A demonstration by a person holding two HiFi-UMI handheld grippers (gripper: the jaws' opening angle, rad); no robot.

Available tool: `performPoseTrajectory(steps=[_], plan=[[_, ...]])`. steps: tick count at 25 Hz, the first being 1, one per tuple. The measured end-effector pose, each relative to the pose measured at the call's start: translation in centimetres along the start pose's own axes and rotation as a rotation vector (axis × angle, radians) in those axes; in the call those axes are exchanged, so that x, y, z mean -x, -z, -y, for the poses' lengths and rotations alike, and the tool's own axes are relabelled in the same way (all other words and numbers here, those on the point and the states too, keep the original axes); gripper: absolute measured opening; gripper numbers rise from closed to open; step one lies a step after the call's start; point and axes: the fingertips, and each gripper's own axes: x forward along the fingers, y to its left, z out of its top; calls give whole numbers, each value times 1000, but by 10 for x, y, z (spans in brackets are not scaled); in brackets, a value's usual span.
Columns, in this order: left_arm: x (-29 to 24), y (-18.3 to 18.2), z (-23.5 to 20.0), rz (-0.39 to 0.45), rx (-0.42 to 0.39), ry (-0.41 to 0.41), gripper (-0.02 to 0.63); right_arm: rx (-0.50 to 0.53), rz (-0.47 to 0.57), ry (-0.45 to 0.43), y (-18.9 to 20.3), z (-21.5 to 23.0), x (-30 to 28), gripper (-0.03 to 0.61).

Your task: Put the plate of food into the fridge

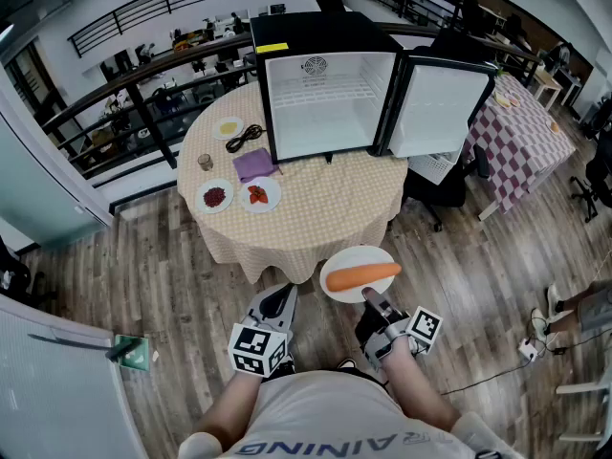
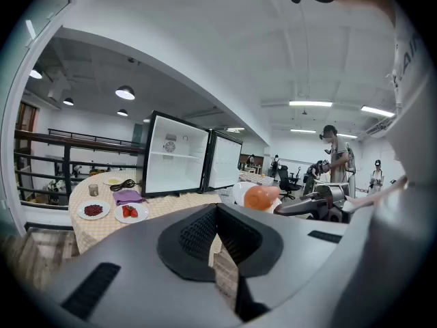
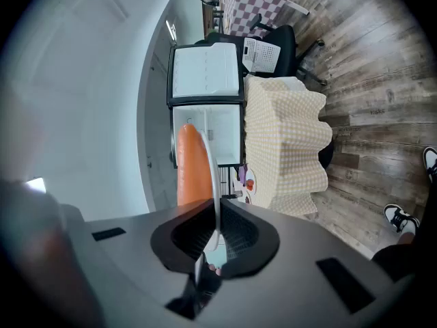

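The right tongs [image 1: 368,297] are clamped on the near rim of a white plate [image 1: 337,262]. In the right gripper view the rim [image 3: 216,176] is seen edge-on, pinched between the two pads. The plate is held in the air over the wooden floor [image 1: 459,256], just on the near side of the round tabletop [image 1: 316,208] and well apart from the fridge [image 1: 325,94].

One long orange piece of food [image 1: 361,275] lies on the plate. Its long axis runs left to right across the plate, with the right end tipped slightly toward the far side.

The fridge stands at the far side of the tabletop with its door [image 1: 445,108] swung open to the right, showing a white interior.

The left tongs [image 1: 277,304] hang to the left of the plate with their jaws together and nothing between them.

Two small plates [image 1: 215,197] and a purple cloth [image 1: 253,163] sit on the left of the tabletop.
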Motion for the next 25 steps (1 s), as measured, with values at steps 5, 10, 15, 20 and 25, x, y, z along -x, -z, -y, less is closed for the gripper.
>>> performPoseTrajectory(steps=[5,10,15,20,25], plan=[[0,0,1,0,1,4,8,2,-1,6,2,2,1,34],[-1,0,1,-7,4,4,8,-1,-1,3,3,2,1,34],[-1,2,2,-12,4,8,8,-30,23,-16,0,1,4,34],[-6,1,10,-16,-1,10,8,-35,36,-13,-11,4,10,34],[-14,-2,23,-12,-8,2,8,-30,18,-11,-19,5,17,34]])
